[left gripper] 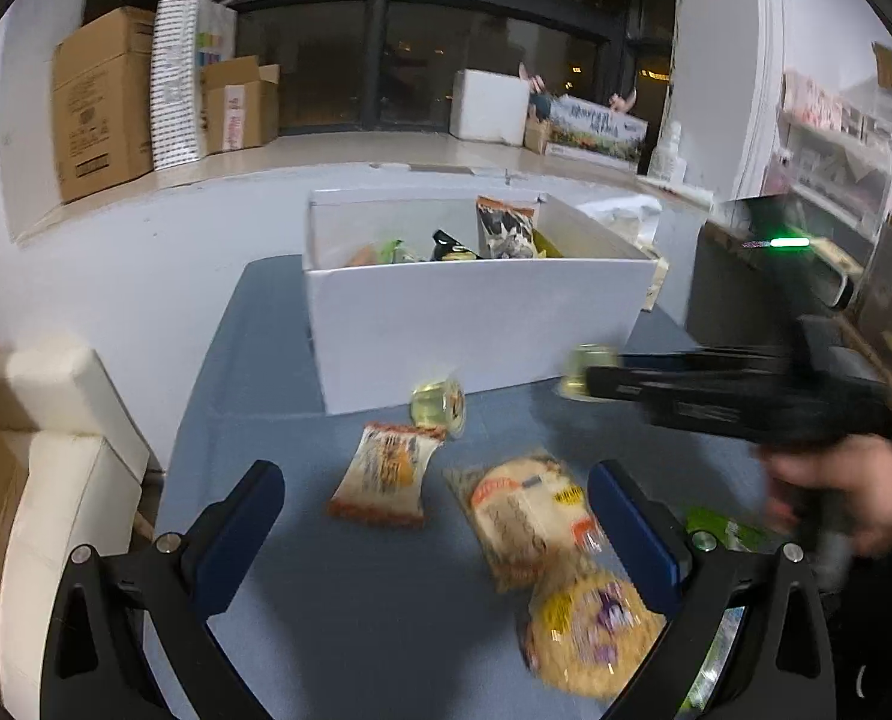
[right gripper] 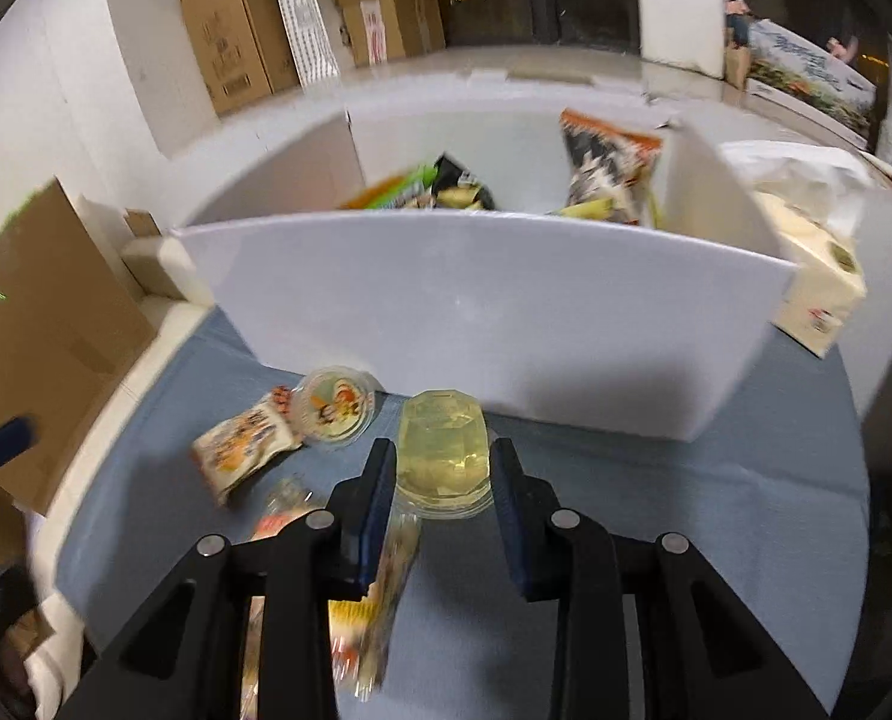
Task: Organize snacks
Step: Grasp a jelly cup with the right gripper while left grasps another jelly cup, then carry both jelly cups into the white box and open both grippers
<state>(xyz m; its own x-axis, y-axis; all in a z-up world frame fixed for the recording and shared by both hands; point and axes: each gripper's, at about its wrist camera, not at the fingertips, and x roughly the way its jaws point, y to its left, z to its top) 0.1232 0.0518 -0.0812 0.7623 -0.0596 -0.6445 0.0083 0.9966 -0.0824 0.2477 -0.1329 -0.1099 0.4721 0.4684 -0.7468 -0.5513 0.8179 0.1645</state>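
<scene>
A: Where do we stand with our right gripper (right gripper: pixel 443 474)?

B: We have its blue-padded fingers (right gripper: pixel 380 495) clamped on the clear plastic jelly cup with pale yellow filling (right gripper: pixel 444 456), just in front of the big white open-topped box (right gripper: pixel 505 324). From the left wrist camera we see that cup (left gripper: pixel 583 375) at the gripper's tip, off the cloth.

A: And our left gripper (left gripper: pixel 437 516)?

B: We keep it spread wide with nothing in it, above the blue-grey tablecloth (left gripper: pixel 326 600). Below it lie an orange-and-white snack packet (left gripper: pixel 386 474) and two round wrapped pastries (left gripper: pixel 529 516).

A: Anything else loose?

B: A second clear jelly cup with an orange label (right gripper: pixel 335 411) lies on its side near the box's front wall. Several packets already sit inside the box.
</scene>
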